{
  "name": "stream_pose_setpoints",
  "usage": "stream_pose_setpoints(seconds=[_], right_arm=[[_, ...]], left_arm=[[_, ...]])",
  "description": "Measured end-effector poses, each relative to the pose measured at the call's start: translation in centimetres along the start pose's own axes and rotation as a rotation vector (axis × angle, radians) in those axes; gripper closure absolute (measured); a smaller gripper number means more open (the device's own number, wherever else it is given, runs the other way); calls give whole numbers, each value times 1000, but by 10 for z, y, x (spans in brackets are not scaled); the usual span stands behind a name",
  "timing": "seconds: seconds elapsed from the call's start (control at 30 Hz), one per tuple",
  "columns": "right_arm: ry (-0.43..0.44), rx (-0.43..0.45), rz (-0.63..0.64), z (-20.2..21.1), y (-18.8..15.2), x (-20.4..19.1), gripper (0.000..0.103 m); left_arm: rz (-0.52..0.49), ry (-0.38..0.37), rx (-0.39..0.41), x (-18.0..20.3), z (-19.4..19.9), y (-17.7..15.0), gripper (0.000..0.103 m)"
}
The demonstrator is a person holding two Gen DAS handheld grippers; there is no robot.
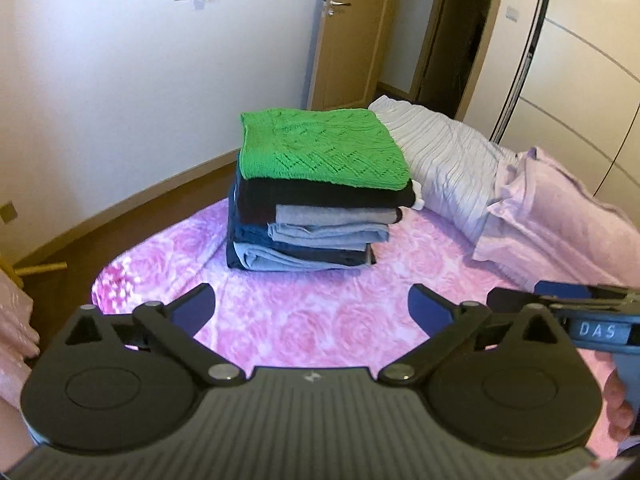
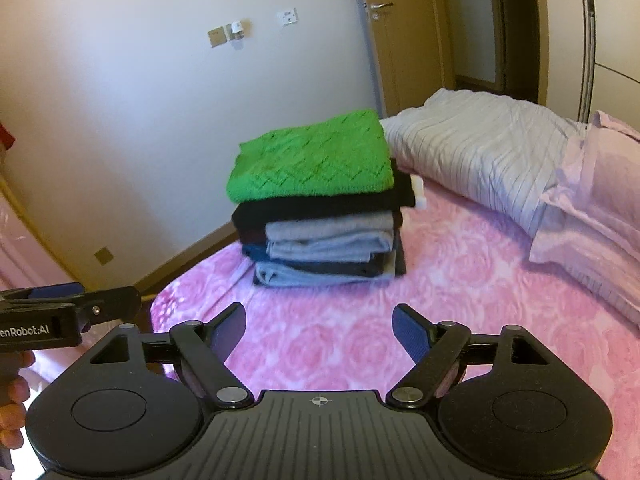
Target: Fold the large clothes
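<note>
Grippers hang side by side above the pink rose-patterned bedspread (image 1: 320, 320), both tilted downward toward it and facing the stack of folded clothes (image 1: 316, 200). The left gripper (image 1: 312, 312) has its jaws spread wide, the blue-padded fingers (image 1: 196, 312) angled outward, with only bedspread showing in the gap and nothing gripped. The right gripper (image 2: 319, 330) is equally wide open and also holds nothing; its blue pads (image 2: 408, 332) frame bare bedspread. Each tool appears in the other's view: in the left wrist view the right one enters from the right edge, level with the left one's fingers, with part of the person's hand (image 1: 618, 408) wrapped around the handle beneath it; in the right wrist view the left one enters from the left edge, a hand (image 2: 12, 400) below it.

The stack stands on the bedspread ahead of both grippers, well apart from their fingertips. A green knitted sweater (image 1: 324, 148) lies on top, squarely folded, over a black garment (image 1: 320, 196), then grey, dark blue and light blue layers down to the bedspread. Just behind and to the right of the stack lies a white ribbed quilt (image 1: 448, 164), and beside that a lilac pillow (image 1: 560, 216). A wooden door (image 1: 344, 32) stands open in the far wall.
</note>
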State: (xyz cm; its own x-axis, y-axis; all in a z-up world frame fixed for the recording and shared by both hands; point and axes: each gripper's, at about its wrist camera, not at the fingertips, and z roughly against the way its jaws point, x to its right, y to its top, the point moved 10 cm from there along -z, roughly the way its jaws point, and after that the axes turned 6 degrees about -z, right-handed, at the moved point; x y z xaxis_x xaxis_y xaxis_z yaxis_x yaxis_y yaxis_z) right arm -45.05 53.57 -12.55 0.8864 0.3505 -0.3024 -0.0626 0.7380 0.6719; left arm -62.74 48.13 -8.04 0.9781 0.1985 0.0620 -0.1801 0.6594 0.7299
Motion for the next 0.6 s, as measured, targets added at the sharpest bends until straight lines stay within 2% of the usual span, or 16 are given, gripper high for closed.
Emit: stream_pose_setpoints(seconds=[0.13, 0.33, 0.4, 0.6], right_arm=[[-1, -8, 19, 18, -11, -3, 25], [5, -12, 67, 33, -20, -12, 25], [11, -11, 73, 35, -22, -14, 25], [17, -17, 85, 39, -25, -16, 25]], left_arm=[[27, 4, 1, 4, 18, -13, 1], [6, 51, 5, 9, 35, -22, 1], [12, 45, 4, 11, 38, -25, 1], [-4, 91, -3, 12, 39, -28, 1]])
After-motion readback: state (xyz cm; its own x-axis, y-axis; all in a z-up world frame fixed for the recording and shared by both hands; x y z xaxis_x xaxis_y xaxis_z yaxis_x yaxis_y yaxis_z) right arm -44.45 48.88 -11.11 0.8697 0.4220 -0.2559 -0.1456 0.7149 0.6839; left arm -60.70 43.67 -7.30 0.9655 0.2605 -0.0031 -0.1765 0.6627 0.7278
